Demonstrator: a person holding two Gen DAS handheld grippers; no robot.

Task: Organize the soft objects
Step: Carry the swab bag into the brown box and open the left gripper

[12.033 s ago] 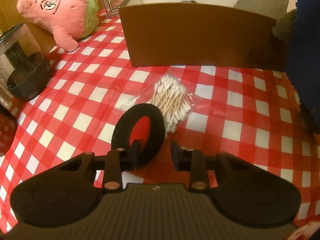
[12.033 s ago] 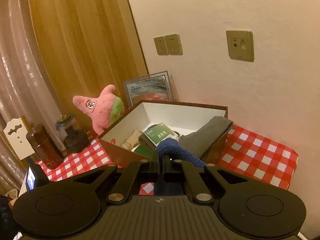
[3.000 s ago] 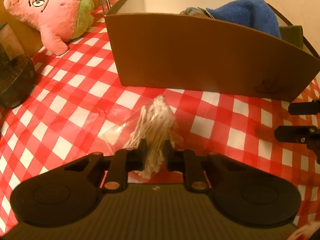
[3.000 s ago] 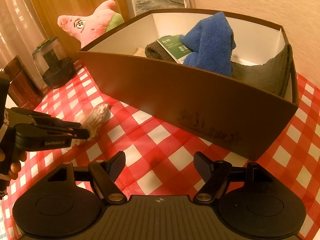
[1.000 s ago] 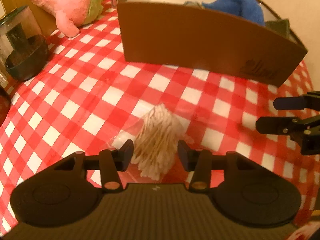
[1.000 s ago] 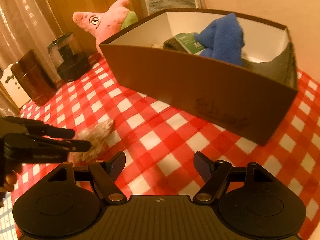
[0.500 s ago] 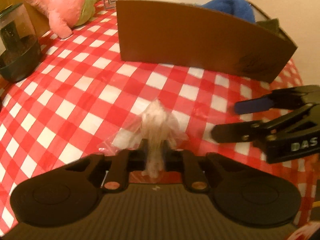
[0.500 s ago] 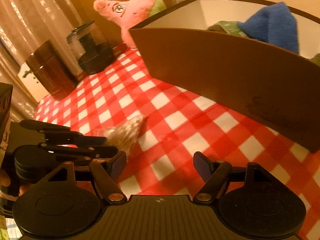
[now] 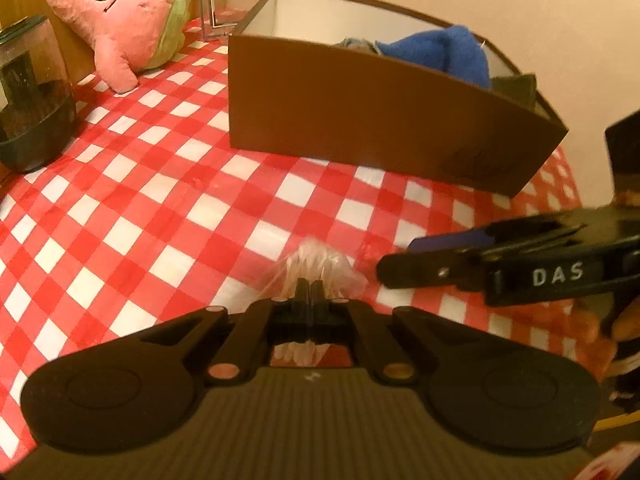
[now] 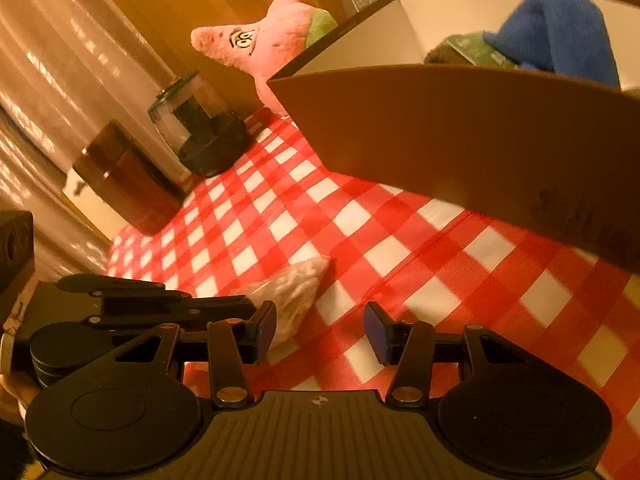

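since a second ago the left gripper (image 9: pixel 309 289) has closed from open onto the bag of cotton swabs (image 9: pixel 320 268), now pinched between its jaws on the checked tablecloth (image 9: pixel 120 200). the right gripper (image 10: pixel 320 328), just right of it, is closing with nothing between its jaws. ahead stands the brown box (image 9: pixel 380 120) holding a blue cloth (image 9: pixel 440 54).

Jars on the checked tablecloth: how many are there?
2. A clear jar with a dark base stands beside the pink plush toy; a brown jar stands just left of it. Others may be hidden.
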